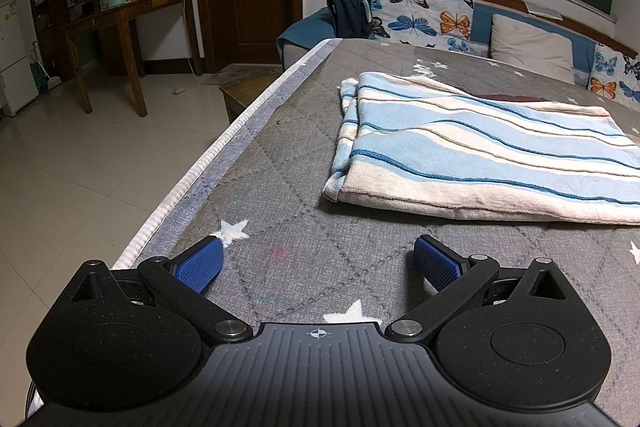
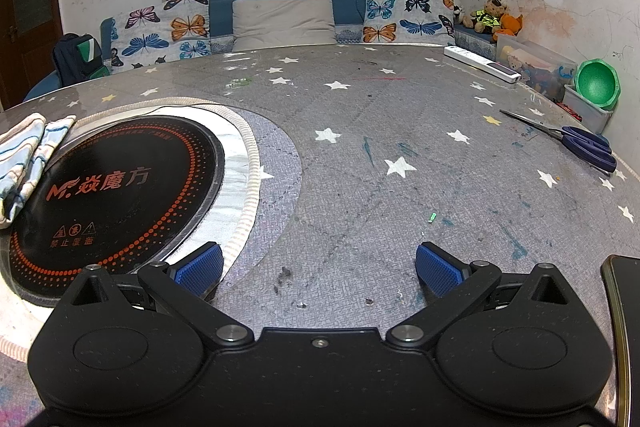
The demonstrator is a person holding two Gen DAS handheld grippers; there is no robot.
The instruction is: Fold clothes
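Left wrist: folded striped garment (image 1: 480,151) (both grippers empty, spread).

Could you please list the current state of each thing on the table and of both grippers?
Striped garment: folded flat, untouched.
Left gripper: jaws open, empty.
Right gripper: jaws open, empty.
Scissors: closed, lying flat.
Induction cooktop: uncovered except where the garment overlaps its edge.

grey starred table (image 2: 360,155), folded striped cloth (image 1: 480,155), scissors (image 2: 576,143), cooktop (image 2: 116,187)
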